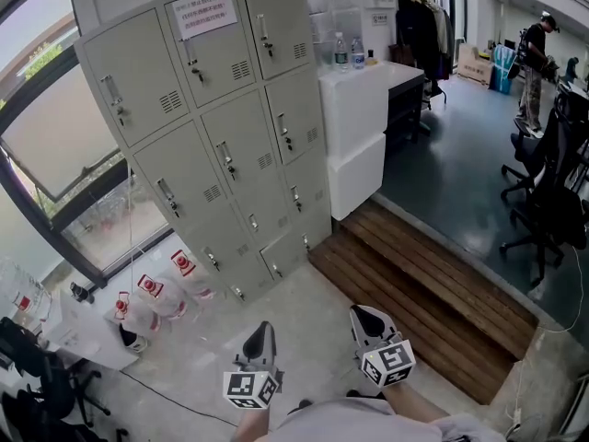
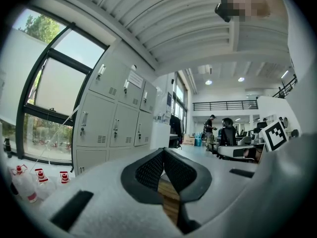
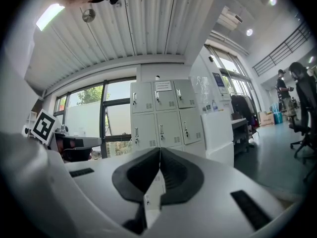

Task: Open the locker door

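Observation:
The grey locker cabinet (image 1: 216, 127) stands against the window wall, several doors in three columns, all closed, each with a small handle. A paper notice (image 1: 202, 11) is stuck on the top middle door. Both grippers are held low in front of me, well short of the lockers. My left gripper (image 1: 262, 332) is shut with nothing between its fingers. My right gripper (image 1: 366, 317) is also shut and empty. In the left gripper view the jaws (image 2: 163, 153) meet, with the lockers (image 2: 116, 120) off to the left. In the right gripper view the closed jaws (image 3: 159, 153) point straight at the lockers (image 3: 163, 115).
A white counter (image 1: 357, 118) with bottles stands right of the lockers. A wooden platform (image 1: 433, 293) runs along the floor to the right. Plastic jugs (image 1: 156, 295) with red labels sit by the window (image 1: 55, 127). Office chairs (image 1: 543, 182) and a person (image 1: 534, 63) are far right.

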`<state>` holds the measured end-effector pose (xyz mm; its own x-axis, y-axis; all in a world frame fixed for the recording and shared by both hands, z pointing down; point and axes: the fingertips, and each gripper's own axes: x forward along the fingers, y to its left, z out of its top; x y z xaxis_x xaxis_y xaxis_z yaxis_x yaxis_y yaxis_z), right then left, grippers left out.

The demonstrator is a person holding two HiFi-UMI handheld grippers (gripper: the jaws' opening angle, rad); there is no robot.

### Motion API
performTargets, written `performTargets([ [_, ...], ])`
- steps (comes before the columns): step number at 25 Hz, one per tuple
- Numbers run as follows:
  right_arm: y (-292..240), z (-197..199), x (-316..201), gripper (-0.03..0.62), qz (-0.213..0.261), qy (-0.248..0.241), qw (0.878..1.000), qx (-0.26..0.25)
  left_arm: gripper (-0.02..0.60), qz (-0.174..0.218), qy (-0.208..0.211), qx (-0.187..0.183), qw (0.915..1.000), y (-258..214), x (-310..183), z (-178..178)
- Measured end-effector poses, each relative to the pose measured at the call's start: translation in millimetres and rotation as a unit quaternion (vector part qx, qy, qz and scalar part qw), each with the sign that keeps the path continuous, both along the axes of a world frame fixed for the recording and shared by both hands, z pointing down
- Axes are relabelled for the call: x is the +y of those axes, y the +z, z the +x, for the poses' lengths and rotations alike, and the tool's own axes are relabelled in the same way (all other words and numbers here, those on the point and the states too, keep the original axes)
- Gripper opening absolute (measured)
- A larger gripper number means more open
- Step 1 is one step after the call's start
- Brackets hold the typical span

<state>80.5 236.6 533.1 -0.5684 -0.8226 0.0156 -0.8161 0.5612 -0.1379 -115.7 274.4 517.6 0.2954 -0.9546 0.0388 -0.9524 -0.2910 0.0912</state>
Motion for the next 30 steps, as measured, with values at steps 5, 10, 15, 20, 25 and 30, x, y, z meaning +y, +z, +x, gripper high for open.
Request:
performTargets([
  [5,5.1,13.5,-6.5,0.014,-0.006,-0.004,1.000,-0.002,0.002,-0.002,-0.004,-0.005,1.0000,1.7,-5.7,13.0],
  [10,6.0,29.3,-19.0,0.014,-0.007,-0.016,1.000,-0.006,0.002,0.006,-0.014,-0.007,0.9999,-2.4,-13.8,30.5],
  [15,7.0,46.9,-34.3,0.014,-0.006,-0.025,1.000,-0.012,0.003,0.010,-0.019,-0.011,0.9997,-2.8,-25.9,52.6],
  [20,11.3,60.7,-58.0,0.014,-0.009,-0.015,1.000,-0.018,0.003,0.004,-0.015,-0.012,0.9998,2.4,-48.4,62.0],
  [25,15.0,62.4,-87.1,0.014,-0.013,-0.008,1.000,-0.016,0.002,0.003,-0.009,-0.009,0.9999,5.6,-84.2,60.1],
  [30,24.8,48.3,-133.5,0.014,-0.012,0.000,1.000,-0.014,0.003,0.005,0.003,-0.005,1.0000,18.4,-137.7,46.5],
])
